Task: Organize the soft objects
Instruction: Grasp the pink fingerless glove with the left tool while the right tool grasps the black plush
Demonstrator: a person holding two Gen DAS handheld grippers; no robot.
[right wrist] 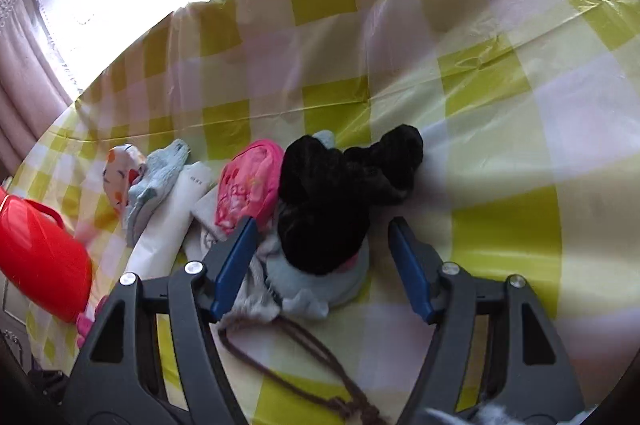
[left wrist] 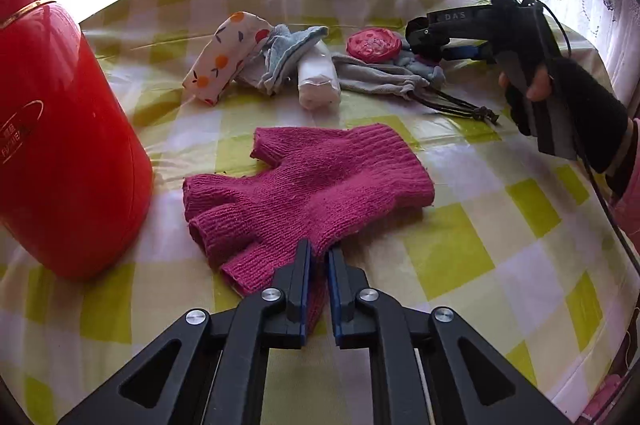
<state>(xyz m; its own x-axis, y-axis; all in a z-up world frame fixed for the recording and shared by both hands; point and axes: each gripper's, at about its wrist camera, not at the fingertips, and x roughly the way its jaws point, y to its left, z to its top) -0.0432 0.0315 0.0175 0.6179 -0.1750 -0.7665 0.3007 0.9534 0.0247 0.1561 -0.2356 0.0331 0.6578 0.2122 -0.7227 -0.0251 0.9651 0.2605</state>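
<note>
The red thermos (left wrist: pixel 60 145) stands left of the left gripper (left wrist: pixel 319 257), whose jaws are pinched narrow on the near finger edge of the magenta knit fingerless glove (left wrist: pixel 308 185) lying flat on the desk (left wrist: pixel 500 245). The glove looks light and limp and would likely sag, so a bite deep on the ribbed cuff seems safer. The right gripper (right wrist: pixel 320 229) hangs wide over the black plush piece (right wrist: pixel 332 193), gripping nothing.
</note>
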